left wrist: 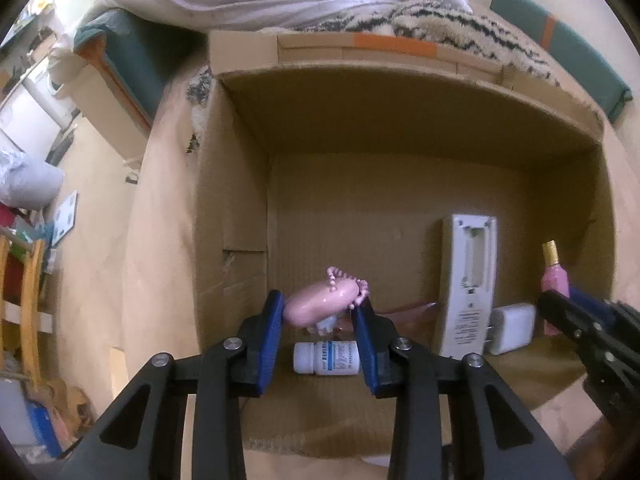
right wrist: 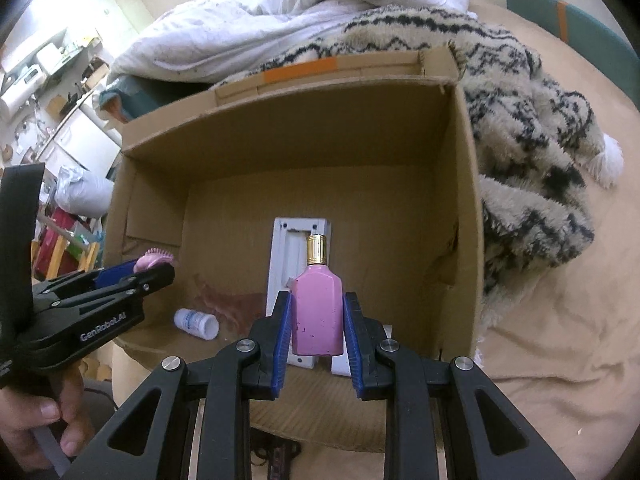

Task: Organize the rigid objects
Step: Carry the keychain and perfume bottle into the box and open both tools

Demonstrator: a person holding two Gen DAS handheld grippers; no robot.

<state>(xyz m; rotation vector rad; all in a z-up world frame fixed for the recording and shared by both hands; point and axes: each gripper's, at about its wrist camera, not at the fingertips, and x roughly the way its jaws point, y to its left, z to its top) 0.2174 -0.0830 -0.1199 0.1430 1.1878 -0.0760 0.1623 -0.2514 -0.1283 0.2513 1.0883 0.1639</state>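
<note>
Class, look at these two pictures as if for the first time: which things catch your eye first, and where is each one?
The pink bottle with a gold cap stands out, clamped upright in the right claw over the open cardboard box. To its left, the left claw grips a pink brush with rounded bristles. On the box floor lie a white pill bottle, a white remote face down, and a white charger.

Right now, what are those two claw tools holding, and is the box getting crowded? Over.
Left gripper shut on pink brush. Right gripper shut on pink bottle. Both over cardboard box. Remote, pill bottle, charger below; far half bare.
</note>
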